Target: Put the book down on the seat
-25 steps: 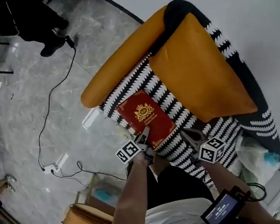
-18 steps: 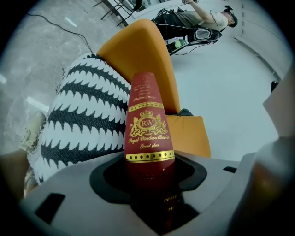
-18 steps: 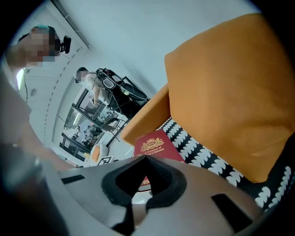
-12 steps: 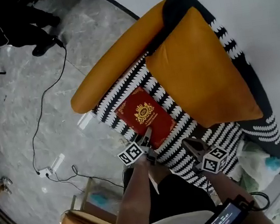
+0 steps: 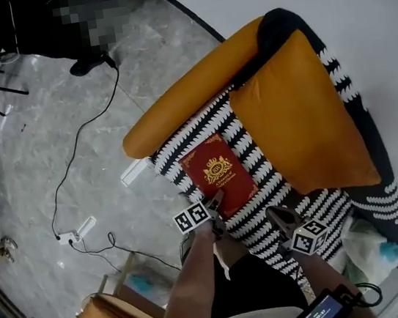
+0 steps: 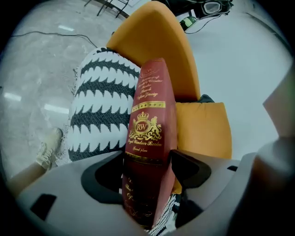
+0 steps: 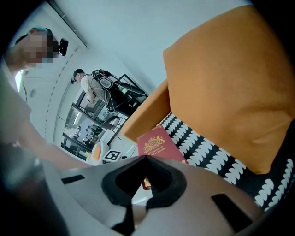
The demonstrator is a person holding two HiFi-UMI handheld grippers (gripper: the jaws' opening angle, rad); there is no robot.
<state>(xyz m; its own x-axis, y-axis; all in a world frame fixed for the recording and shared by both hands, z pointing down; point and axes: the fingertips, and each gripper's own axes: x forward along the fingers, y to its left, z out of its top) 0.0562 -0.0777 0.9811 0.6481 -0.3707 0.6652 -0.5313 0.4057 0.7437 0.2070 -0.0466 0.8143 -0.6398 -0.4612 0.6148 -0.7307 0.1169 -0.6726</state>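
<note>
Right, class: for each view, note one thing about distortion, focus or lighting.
Head view: evenly lit, the armchair sharp. Left gripper view: fisheye, dark corners, the book bulging close-up. Right gripper view: fisheye too; the near hand-held gripper looks soft.

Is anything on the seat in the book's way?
Nothing visible. The book already appears to lie flat on the striped seat, beside the orange cushion, and no other thing shows on the seat. The left gripper has just been opening its jaws, with the book's near edge between them.
</note>
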